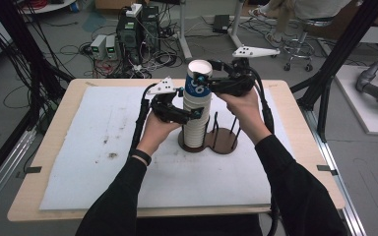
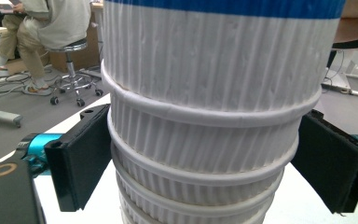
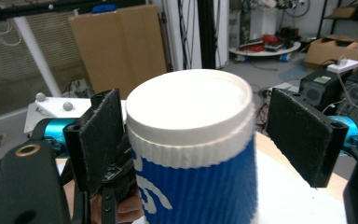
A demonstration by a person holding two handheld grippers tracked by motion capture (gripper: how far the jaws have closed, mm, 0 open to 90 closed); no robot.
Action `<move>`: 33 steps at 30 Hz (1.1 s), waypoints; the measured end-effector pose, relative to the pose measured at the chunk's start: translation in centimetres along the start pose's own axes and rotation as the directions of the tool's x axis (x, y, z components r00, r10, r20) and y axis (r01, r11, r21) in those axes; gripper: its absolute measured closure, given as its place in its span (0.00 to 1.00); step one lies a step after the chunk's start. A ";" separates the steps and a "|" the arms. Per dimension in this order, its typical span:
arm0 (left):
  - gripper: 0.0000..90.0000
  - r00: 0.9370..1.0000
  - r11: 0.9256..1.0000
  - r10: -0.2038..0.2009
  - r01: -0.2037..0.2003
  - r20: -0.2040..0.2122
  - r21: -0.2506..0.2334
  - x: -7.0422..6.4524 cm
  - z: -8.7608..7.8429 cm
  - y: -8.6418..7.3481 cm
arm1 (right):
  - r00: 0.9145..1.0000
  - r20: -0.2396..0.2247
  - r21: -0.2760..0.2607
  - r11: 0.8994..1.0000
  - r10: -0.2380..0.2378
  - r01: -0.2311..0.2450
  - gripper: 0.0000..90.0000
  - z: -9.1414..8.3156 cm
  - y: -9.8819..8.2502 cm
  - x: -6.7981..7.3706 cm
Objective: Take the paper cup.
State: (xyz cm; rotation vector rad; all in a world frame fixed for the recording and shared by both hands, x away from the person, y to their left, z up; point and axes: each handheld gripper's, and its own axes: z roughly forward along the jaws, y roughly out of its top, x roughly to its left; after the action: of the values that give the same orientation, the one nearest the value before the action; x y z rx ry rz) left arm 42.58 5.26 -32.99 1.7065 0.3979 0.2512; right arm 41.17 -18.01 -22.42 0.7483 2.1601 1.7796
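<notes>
While the high view looked down on the table (image 1: pixel 54 162), a tall stack of white ribbed paper cups (image 1: pixel 196 118) stood near the frame's centre on a dark two-ring holder (image 1: pixel 224 144), topped by a blue-sleeved cup (image 1: pixel 197 81). The left gripper (image 1: pixel 193 114), at centre left, reached the stack's middle, and the right gripper (image 1: pixel 207 83), at upper centre, sat at the top cup. In the left gripper view, the stack of white ribbed paper cups (image 2: pixel 205 140) ran up the middle of the frame, with the blue-sleeved cup's band (image 2: pixel 223 7) along the top edge; the left gripper (image 2: pixel 205 163) had its black pads pressed against both sides of the stack, gripping it at a wide spread. In the right gripper view, the blue-sleeved cup (image 3: pixel 191 158) stood at centre with its white rim uppermost; the right gripper (image 3: pixel 200 135) straddled it, the left pad close against the sleeve, the right pad clear of it, so the jaws stood open.
</notes>
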 end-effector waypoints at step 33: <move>0.12 1.000 1.000 0.003 -0.003 -0.012 0.003 -0.2 0.0 0.1 | 0.985 0.031 -0.220 0.960 -0.171 0.174 0.33 -7.0 6.0 3.0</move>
State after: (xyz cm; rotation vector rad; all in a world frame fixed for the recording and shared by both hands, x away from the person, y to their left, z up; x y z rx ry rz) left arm 42.44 5.14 -32.92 1.7090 0.4047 0.2633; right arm 36.55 -21.57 -14.65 0.4997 1.9107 1.8775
